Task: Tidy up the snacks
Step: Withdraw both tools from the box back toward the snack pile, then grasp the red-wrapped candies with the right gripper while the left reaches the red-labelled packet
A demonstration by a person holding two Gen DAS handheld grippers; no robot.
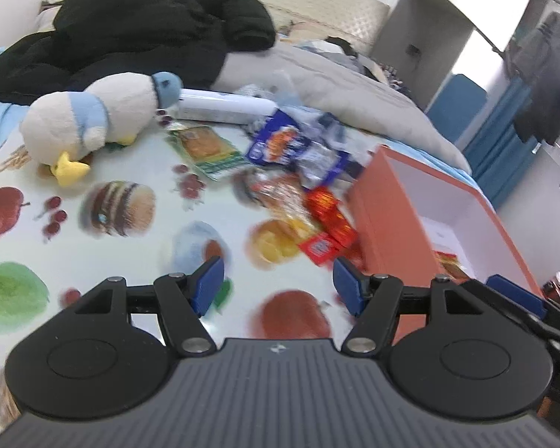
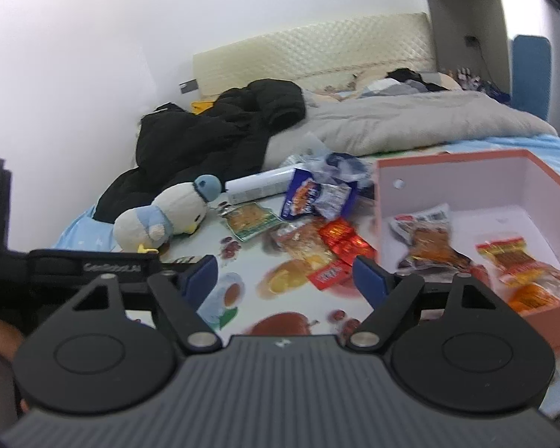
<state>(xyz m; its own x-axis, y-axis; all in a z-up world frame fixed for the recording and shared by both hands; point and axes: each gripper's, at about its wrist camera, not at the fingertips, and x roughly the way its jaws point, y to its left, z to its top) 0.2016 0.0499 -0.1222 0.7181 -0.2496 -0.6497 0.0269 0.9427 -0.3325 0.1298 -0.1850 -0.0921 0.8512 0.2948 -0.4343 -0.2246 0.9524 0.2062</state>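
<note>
Several snack packets lie in a pile on the fruit-print sheet: small red packets (image 1: 326,220) (image 2: 341,240), a blue bag (image 1: 280,143) (image 2: 304,194), a green-edged packet (image 1: 209,151) (image 2: 248,220) and a clear bread packet (image 2: 298,240). An orange box (image 1: 377,201) (image 2: 386,201) with a white inside stands to the right and holds several snack packets (image 2: 433,242). My left gripper (image 1: 278,285) is open and empty, just short of the pile. My right gripper (image 2: 285,276) is open and empty, next to the box's left front corner.
A plush duck (image 1: 93,119) (image 2: 168,216) lies left of the snacks, with a white tube (image 1: 224,106) (image 2: 259,186) behind it. A black jacket (image 1: 130,33) (image 2: 212,130) and a grey duvet (image 2: 410,123) fill the far side of the bed.
</note>
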